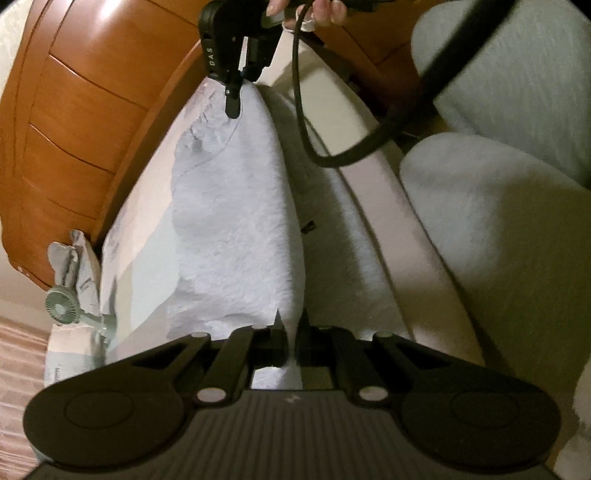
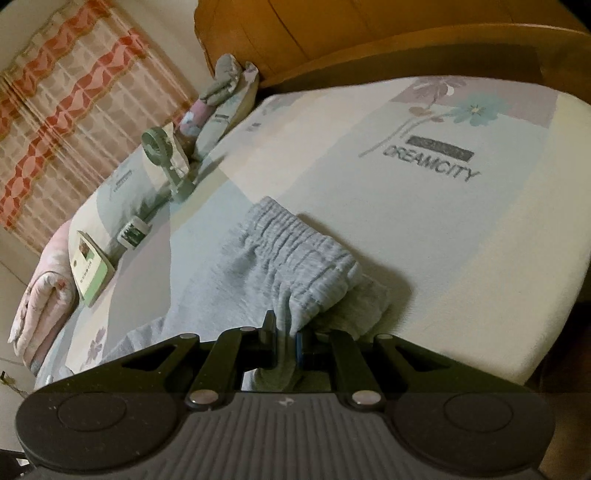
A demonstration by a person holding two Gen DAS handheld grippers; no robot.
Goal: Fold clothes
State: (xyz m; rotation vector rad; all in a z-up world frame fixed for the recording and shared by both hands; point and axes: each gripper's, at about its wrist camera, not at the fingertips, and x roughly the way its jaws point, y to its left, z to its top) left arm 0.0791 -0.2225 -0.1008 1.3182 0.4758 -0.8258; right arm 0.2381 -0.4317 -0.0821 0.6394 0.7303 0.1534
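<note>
One garment on the bed (image 2: 461, 236): light grey fleecy trousers (image 2: 295, 254), gathered elastic waistband lying on the printed sheet, rest of the cloth running back to my grippers.

Two grippers, both mine. Left gripper (image 1: 291, 332): jaws pinched fully together, a thin edge of the trousers (image 1: 229, 221) caught between the tips. Right gripper (image 2: 285, 339): jaws nearly together, clamped on a thicker bunch of the same cloth just beside the waistband. From the left wrist view, my right gripper (image 1: 233, 107) shows at the far end of the cloth, my hand (image 1: 317, 11) above it, one black cable (image 1: 299, 110) looping down.

Other items along the far side of the bed: one small green fan (image 2: 162, 147), one green-and-white booklet (image 2: 90, 269), one small dark packet (image 2: 133, 232), one folded pink quilt (image 2: 40, 306). One wooden headboard (image 2: 369, 40).
</note>
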